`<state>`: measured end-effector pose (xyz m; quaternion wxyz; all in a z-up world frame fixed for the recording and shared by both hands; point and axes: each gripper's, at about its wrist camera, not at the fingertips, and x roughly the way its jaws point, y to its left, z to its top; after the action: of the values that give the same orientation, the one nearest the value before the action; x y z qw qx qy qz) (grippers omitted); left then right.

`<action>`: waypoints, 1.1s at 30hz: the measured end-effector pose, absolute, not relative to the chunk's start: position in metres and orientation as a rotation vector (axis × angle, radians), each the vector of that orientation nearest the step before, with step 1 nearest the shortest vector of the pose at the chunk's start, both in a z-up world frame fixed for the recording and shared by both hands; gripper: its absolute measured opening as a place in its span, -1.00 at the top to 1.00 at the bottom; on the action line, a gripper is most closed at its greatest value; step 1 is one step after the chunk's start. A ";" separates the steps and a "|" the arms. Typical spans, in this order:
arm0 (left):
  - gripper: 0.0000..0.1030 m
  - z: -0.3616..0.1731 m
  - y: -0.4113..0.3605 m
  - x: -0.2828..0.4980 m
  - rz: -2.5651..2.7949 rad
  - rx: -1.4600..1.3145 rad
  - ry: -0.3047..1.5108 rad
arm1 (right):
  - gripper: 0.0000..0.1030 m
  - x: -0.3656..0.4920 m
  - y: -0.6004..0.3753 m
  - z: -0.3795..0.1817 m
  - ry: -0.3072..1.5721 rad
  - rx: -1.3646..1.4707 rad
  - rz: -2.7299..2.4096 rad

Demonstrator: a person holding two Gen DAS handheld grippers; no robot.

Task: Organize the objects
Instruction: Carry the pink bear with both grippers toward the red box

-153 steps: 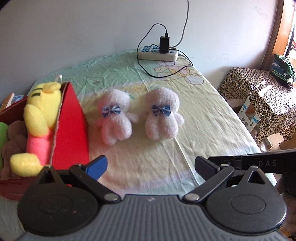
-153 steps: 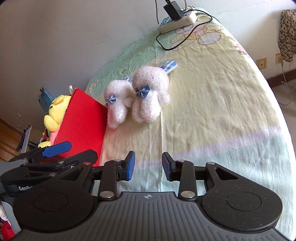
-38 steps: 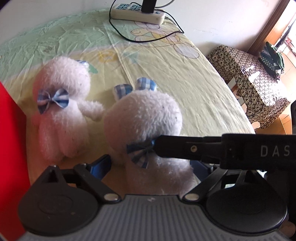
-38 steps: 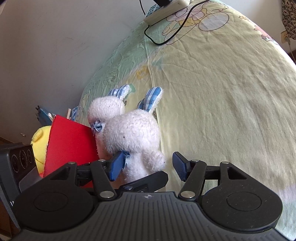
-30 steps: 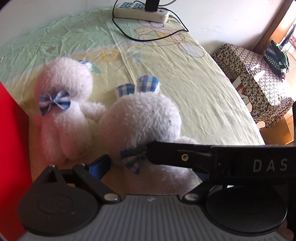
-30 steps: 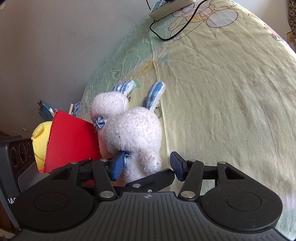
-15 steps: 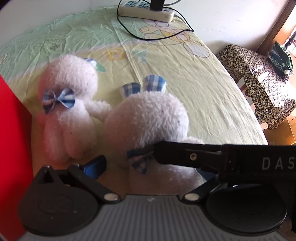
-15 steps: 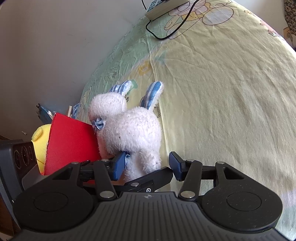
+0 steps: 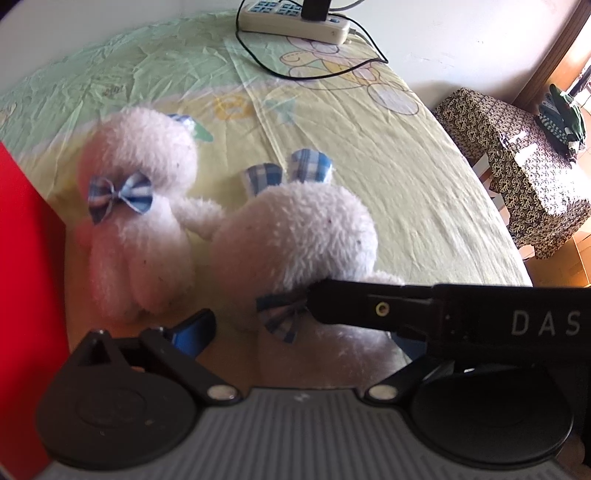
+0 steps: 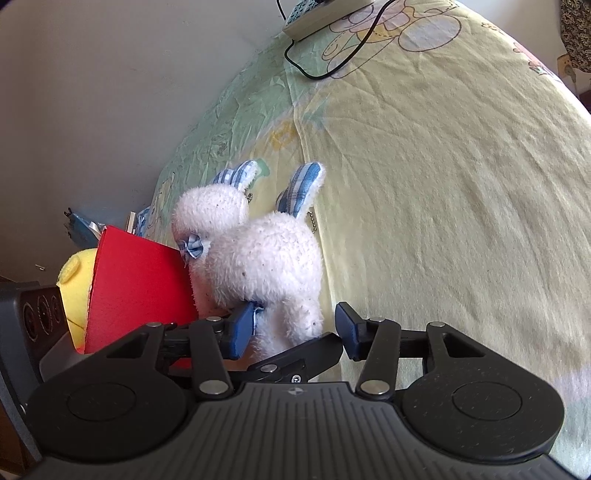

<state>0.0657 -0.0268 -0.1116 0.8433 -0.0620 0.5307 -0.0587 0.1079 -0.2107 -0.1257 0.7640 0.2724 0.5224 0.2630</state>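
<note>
Two white plush rabbits with blue plaid bows lie on the bed sheet (image 9: 388, 192). The far rabbit (image 9: 136, 221) rests beside the red box (image 9: 26, 295). The near rabbit (image 9: 295, 240) lies between the wide jaws of my left gripper (image 9: 299, 339), which are closing without touching it. My right gripper (image 10: 295, 328) is closing around the same rabbit (image 10: 266, 266). Its left pad touches the bow at the neck, while the right pad stands just clear of the leg. One right gripper finger (image 9: 369, 306) crosses the left wrist view.
A yellow plush toy (image 10: 77, 291) sits inside the red box (image 10: 136, 288). A power strip (image 9: 295, 18) with a black cable lies at the head of the bed. A stool under patterned cloth (image 9: 517, 177) stands past the bed's right edge.
Both grippers came in from farther back and now straddle the near rabbit. Within the last second the right gripper's fingers have narrowed around it; the hands have hardly moved.
</note>
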 end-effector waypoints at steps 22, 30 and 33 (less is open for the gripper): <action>-0.17 -0.056 -0.044 0.009 -0.260 -0.140 0.939 | 0.38 0.061 -0.227 -0.076 1.046 0.577 0.631; -0.16 -0.016 -0.048 -0.028 -0.225 -0.113 0.832 | 0.38 0.035 -0.225 -0.036 0.949 0.545 0.711; -0.16 0.001 -0.045 -0.043 -0.199 -0.103 0.780 | 0.38 0.028 -0.220 -0.020 0.908 0.543 0.757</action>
<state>-0.0430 -0.0454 0.0008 0.9187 -0.0501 0.3796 -0.0968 0.0279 -0.2195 -0.0199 0.7958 0.2528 0.4227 0.3523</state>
